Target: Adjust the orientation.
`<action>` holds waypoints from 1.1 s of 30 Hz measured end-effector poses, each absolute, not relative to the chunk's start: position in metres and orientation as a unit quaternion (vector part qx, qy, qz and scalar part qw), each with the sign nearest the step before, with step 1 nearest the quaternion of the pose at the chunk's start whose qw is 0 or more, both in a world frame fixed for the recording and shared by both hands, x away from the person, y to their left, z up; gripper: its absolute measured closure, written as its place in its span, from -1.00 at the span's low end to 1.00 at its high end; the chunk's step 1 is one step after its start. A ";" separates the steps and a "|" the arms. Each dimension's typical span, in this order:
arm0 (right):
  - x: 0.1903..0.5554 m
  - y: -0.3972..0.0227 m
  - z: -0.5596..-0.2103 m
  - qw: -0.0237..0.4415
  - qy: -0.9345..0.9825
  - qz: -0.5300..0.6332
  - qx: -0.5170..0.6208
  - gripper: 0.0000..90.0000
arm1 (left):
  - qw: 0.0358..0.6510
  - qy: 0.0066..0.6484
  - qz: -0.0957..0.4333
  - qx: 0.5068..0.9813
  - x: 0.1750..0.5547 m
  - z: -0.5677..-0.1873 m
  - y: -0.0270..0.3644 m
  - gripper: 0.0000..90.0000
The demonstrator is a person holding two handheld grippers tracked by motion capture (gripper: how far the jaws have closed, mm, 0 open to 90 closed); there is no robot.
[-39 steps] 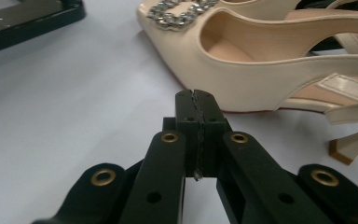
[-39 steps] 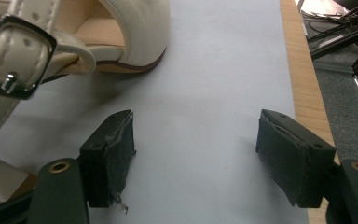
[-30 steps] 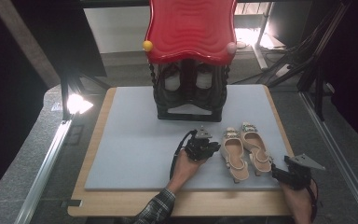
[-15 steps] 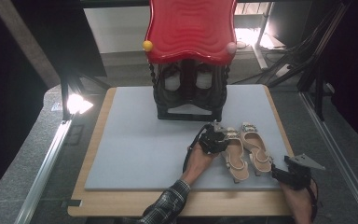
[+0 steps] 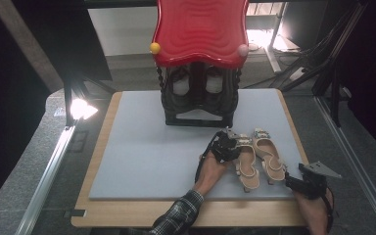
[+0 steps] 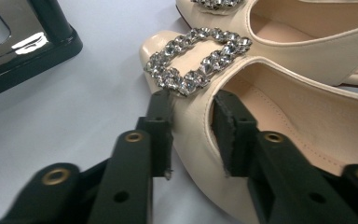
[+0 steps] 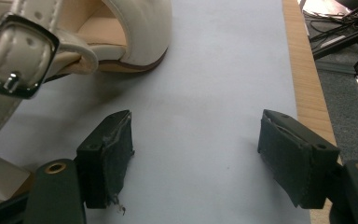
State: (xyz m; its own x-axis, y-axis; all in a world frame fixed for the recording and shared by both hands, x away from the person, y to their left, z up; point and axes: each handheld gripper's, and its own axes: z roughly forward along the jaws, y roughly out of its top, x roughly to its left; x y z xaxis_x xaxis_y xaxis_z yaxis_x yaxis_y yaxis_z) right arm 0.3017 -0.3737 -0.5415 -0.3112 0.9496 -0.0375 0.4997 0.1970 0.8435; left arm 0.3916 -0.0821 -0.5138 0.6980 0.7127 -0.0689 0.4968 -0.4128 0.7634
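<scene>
We gripped the cream shoe's side wall just behind its jewelled buckle, our left gripper just closing on it; our right gripper rested released beside the other shoe's heel.

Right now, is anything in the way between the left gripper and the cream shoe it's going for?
Nothing visible. The left gripper already straddles the side wall of the nearer cream shoe, just behind its rhinestone buckle.

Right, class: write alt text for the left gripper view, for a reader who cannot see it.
The left gripper straddles the side wall of a cream shoe, one jaw outside and one inside, beside its rhinestone buckle. A second cream shoe lies behind, on a pale grey mat.
</scene>
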 end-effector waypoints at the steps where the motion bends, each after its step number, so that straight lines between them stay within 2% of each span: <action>1: 0.302 -0.374 -0.542 0.296 0.715 0.380 0.507 -0.42 | 0.396 0.363 0.140 0.831 0.390 -0.513 -0.084 0.63; 4: 0.302 -0.374 -0.542 0.296 0.715 0.380 0.507 -0.42 | 0.389 0.362 0.148 0.834 0.389 -0.512 -0.085 0.73; 14: 0.302 -0.374 -0.541 0.295 0.715 0.381 0.506 -0.43 | 0.397 0.362 0.122 0.835 0.390 -0.510 -0.075 0.83; 17: 0.302 -0.374 -0.541 0.295 0.715 0.381 0.506 -0.43 | 0.389 0.361 0.140 0.836 0.387 -0.507 -0.069 0.96; 24: 0.302 -0.374 -0.541 0.295 0.715 0.381 0.506 -0.43 | 0.390 0.391 0.134 0.823 0.392 -0.507 -0.036 0.97; 33: 0.302 -0.374 -0.542 0.295 0.715 0.380 0.506 -0.43 | 0.358 0.412 0.152 0.824 0.391 -0.498 0.015 0.97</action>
State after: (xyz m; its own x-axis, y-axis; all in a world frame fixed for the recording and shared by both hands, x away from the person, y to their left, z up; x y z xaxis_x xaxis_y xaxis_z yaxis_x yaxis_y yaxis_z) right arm 0.3018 -0.3737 -0.5415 -0.3129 0.9491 -0.0371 0.4999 0.1978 0.8432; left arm 0.3909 0.0145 -0.4984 0.6136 0.7884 -0.0444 0.5705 -0.4038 0.7152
